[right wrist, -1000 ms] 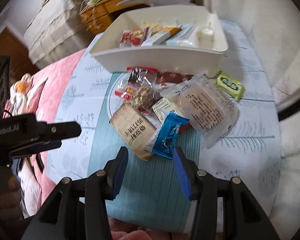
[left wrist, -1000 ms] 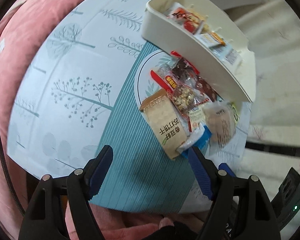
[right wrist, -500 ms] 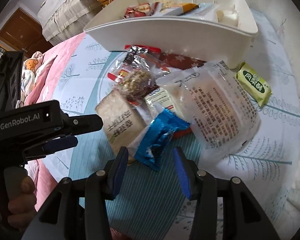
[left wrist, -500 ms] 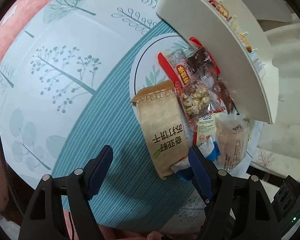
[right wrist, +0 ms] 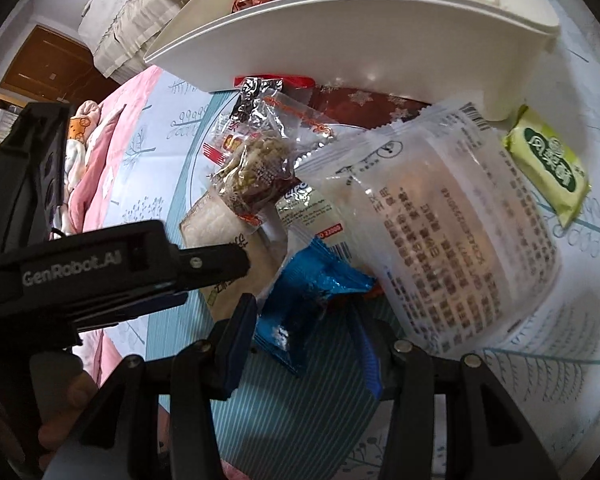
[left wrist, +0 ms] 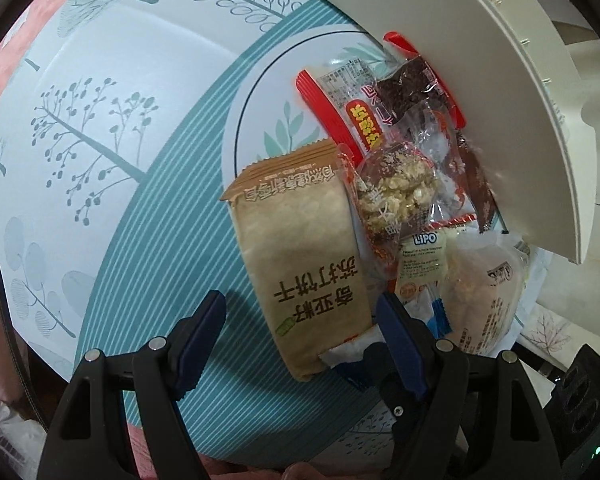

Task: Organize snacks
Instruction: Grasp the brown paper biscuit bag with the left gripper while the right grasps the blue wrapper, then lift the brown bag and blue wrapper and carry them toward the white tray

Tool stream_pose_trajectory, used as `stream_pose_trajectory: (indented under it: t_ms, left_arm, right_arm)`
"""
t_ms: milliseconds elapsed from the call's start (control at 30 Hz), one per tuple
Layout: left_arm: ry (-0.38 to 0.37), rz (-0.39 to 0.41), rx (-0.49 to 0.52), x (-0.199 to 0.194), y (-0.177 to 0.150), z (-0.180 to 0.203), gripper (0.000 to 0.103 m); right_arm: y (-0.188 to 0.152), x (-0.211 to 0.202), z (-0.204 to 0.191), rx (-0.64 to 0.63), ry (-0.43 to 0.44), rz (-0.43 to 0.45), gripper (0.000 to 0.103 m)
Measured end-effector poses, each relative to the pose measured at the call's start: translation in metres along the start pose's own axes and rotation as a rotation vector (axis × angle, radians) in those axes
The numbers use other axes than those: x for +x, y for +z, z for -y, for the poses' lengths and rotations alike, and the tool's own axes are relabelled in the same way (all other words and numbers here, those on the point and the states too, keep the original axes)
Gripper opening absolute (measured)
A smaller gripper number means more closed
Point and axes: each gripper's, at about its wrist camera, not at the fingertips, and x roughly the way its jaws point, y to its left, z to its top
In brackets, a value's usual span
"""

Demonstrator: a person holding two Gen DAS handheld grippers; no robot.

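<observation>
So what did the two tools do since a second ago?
Both tools moved in toward the snack pile. The left tool now has its open jaws around the brown cracker packet; the right tool has its open jaws around the blue packet. Neither has squeezed yet. The snacks and the white bin stayed put.

Tree-print tablecloth (left wrist: 100, 128), pink blanket (right wrist: 100, 140), wooden door (right wrist: 44, 60)

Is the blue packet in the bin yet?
No, out. The blue packet lies on the table between the open right gripper's fingers, in front of the bin.
</observation>
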Motion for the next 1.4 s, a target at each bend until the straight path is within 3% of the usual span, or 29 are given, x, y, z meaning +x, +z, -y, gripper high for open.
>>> stream_pose_trajectory:
  t_ms: [167,367,467,567,700,1067,1400]
  left_arm:
    - [0.026,-0.018,-0.01,0.011,0.002,0.012,0.076]
    - [0.079,-0.022,-0.003,0.021,0.002,0.027,0.075]
    - [0.097,-0.022,-0.003,0.025,0.003,0.033,0.068]
    - [0.133,-0.019,-0.013,0.022,0.004,0.035,0.054]
    - [0.118,-0.02,-0.016,0.022,0.007,0.034,0.052]
    - [0.113,-0.049,0.004,0.018,-0.001,0.003,0.052]
    - [0.121,-0.01,0.021,-0.023,-0.01,-0.031,0.052]
  right_arm:
    - [0.001,0.001,0.002,0.007,0.025,-0.001,0.046]
    - [0.001,0.002,0.014,0.023,0.066,-0.024,0.033]
    - [0.0,0.0,0.016,0.017,0.076,-0.032,0.031]
    - [-0.001,0.0,0.016,0.01,0.067,-0.051,0.031]
    - [-0.004,0.001,0.016,0.001,0.046,-0.079,0.03]
    - [-0.023,-0.011,0.012,-0.011,-0.024,-0.1,0.03]
    - [-0.032,-0.03,-0.004,-0.006,-0.019,-0.023,0.03]
